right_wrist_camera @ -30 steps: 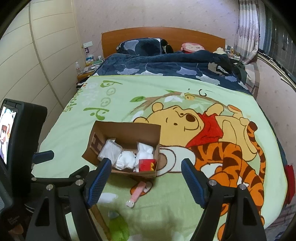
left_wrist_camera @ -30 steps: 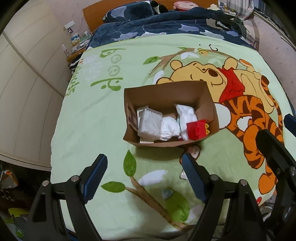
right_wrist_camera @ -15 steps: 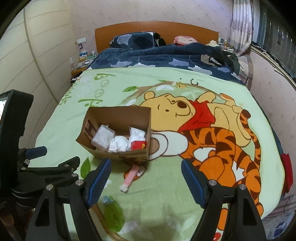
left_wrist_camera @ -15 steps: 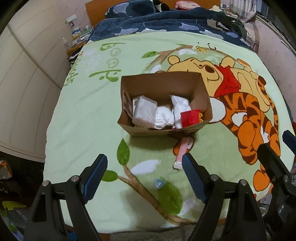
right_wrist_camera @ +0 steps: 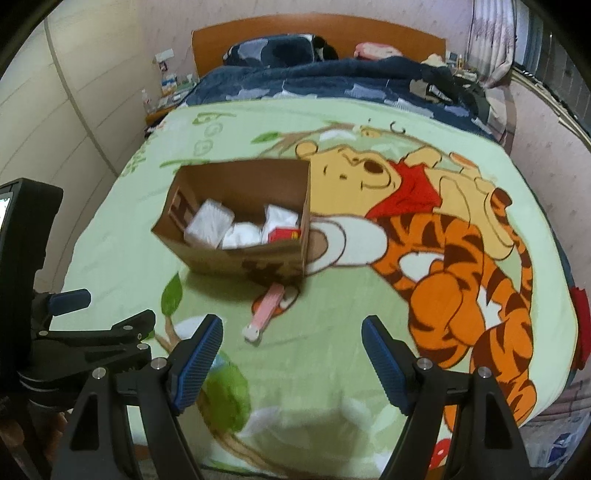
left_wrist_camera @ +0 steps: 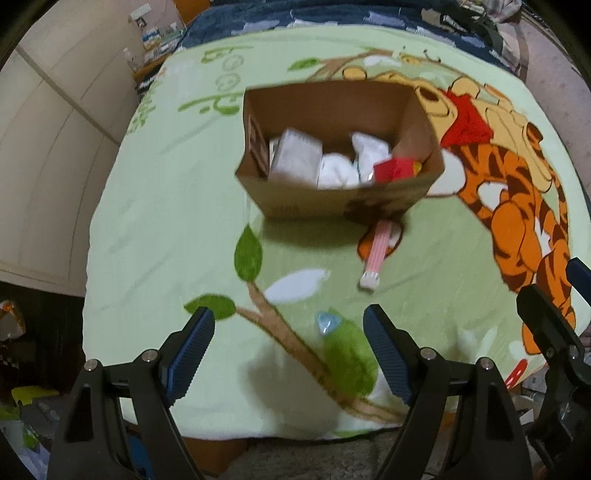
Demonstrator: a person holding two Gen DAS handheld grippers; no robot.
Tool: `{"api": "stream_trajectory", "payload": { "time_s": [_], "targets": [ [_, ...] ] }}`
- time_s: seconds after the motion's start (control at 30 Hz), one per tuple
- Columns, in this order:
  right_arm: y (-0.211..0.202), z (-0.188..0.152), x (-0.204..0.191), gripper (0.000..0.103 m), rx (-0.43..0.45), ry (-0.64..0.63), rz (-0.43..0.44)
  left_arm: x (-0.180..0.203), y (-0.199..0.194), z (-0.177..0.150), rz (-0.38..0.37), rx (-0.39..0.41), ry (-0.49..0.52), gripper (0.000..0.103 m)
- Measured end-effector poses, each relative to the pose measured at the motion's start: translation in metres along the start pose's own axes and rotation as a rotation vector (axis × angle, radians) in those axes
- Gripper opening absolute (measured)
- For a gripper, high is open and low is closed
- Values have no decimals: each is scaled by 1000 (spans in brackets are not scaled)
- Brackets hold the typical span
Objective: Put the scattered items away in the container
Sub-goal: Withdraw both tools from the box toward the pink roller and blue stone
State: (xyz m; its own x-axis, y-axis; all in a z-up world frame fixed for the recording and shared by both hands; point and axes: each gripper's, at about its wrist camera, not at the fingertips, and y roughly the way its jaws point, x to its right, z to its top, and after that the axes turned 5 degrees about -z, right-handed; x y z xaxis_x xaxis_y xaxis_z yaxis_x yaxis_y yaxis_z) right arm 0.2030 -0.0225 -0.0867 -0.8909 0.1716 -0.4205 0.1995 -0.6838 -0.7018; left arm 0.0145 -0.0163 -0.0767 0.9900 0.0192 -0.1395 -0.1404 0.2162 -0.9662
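A brown cardboard box (left_wrist_camera: 413, 114) (right_wrist_camera: 207, 260) stands on the green cartoon blanket and holds white packets (left_wrist_camera: 295, 162) and a small red carton (left_wrist_camera: 393, 170). A pink flat stick-like item (left_wrist_camera: 376, 254) (right_wrist_camera: 267, 310) lies on the blanket just in front of the box. A small pale blue item (left_wrist_camera: 327, 323) lies nearer, between my left fingers. My left gripper (left_wrist_camera: 288, 354) is open and empty above the bed's near edge. My right gripper (right_wrist_camera: 291, 362) is open and empty, to the right of the left one.
The bed runs back to a dark blue duvet (right_wrist_camera: 332, 81) and wooden headboard (right_wrist_camera: 317, 33). A white wardrobe wall (left_wrist_camera: 48, 122) stands on the left. A bedside shelf with clutter (right_wrist_camera: 170, 92) is at the far left. The floor (left_wrist_camera: 22, 398) lies below the near edge.
Both grippers have pulled back toward the foot of the bed. The box looks farther away, and the pink item and blue item have come into the left wrist view.
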Motion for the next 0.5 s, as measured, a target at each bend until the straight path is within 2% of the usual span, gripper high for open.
{"api": "stream_trajectory", "payload": {
  "time_s": [0.23,0.5],
  "targets": [
    [25,-27,-3,80,-66,-12,29,-15,37,-32,4,-83,-49,84],
    [49,-46,-6,80,-123,-16,37,-37,69,-53,3,-135,-136,84]
  ]
}}
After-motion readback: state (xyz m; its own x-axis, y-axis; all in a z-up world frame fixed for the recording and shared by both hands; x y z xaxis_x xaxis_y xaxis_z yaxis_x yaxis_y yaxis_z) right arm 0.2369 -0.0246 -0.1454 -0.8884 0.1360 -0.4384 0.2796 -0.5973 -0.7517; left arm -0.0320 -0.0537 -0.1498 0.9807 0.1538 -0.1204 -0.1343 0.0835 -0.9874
